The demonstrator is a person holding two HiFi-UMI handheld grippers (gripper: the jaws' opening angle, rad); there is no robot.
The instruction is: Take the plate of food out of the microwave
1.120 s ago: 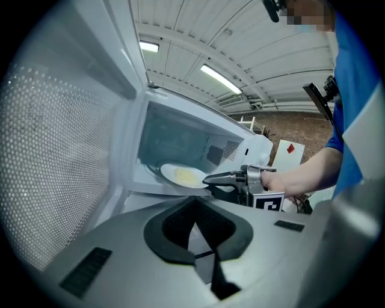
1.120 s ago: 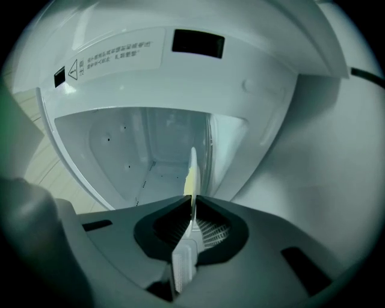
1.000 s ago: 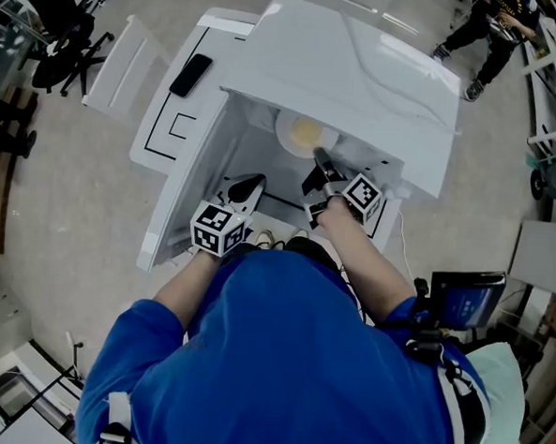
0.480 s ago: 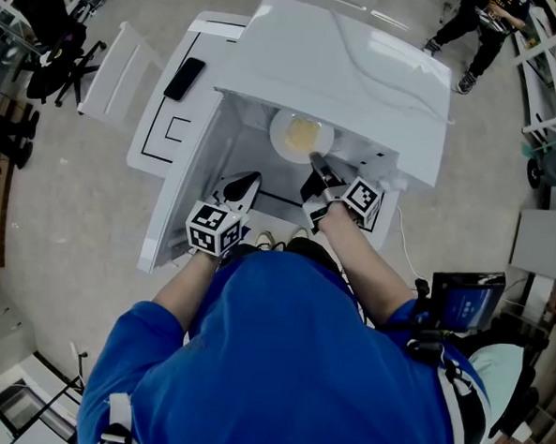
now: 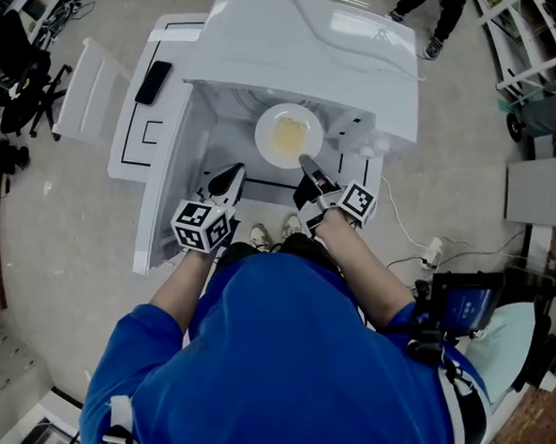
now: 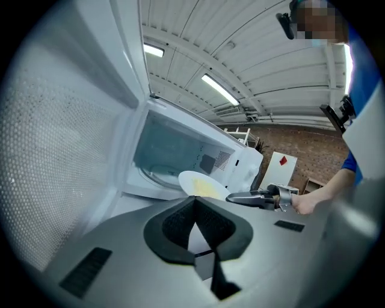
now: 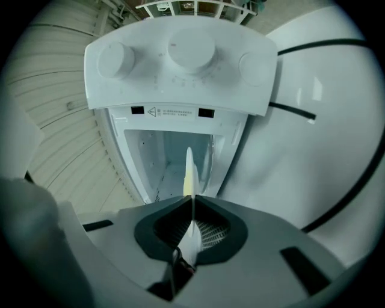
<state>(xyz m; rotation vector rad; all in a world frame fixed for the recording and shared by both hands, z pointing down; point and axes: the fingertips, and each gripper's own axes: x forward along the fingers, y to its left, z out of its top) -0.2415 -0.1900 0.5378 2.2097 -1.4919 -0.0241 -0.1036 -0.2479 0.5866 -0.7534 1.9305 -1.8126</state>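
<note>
A white plate (image 5: 288, 135) with yellow food hangs level in front of the open microwave (image 5: 307, 49), just outside its cavity. My right gripper (image 5: 306, 162) is shut on the plate's near rim. In the right gripper view the plate (image 7: 190, 171) is seen edge-on, pinched between the pads, with the microwave's knob panel (image 7: 180, 57) above it. My left gripper (image 5: 230, 176) is shut with nothing in it, low and to the left of the plate beside the swung-open door (image 5: 172, 196). From the left gripper view, plate (image 6: 201, 183) and right gripper (image 6: 234, 197) sit ahead of the cavity (image 6: 174, 153).
The microwave stands on a white table (image 5: 137, 151) with a black phone (image 5: 153, 82) on its left part. A white chair (image 5: 83, 101) is left of the table. A cable (image 5: 417, 248) runs over the floor at right. Someone's legs (image 5: 432, 10) show at top.
The right gripper has drawn the plate out of the microwave cavity toward me. The left gripper has stayed beside the door.
</note>
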